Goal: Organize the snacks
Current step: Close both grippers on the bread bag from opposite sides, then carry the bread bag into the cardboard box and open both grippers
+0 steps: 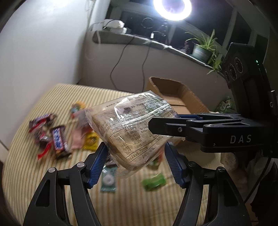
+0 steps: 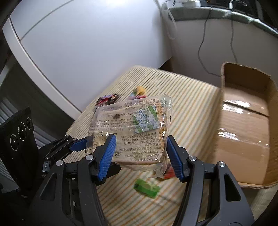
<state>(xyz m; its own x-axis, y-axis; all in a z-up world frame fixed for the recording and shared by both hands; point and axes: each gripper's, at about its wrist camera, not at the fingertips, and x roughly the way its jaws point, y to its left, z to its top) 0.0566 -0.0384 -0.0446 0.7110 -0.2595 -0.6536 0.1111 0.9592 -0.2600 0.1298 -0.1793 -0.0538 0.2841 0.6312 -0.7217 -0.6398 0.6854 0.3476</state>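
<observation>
A clear-wrapped sandwich pack [image 1: 132, 128] with printed label text hangs in the air above a striped cushion [image 1: 34, 173]. My left gripper [image 1: 135, 153] has its blue-padded fingers on both sides of the pack's lower end. My right gripper [image 2: 139, 147] holds the same pack [image 2: 135, 132] between its fingers and shows in the left wrist view [image 1: 156, 125] coming in from the right. An open cardboard box [image 2: 246, 121] stands to the right of the pack. Loose candy bars [image 1: 57, 139] and wrappers lie on the cushion to the left.
A green packet [image 2: 146, 187] and a teal packet [image 1: 108, 180] lie on the cushion below the pack. A white wall, a ledge with cables, a potted plant [image 1: 203, 48] and a ring light [image 1: 172, 8] stand behind.
</observation>
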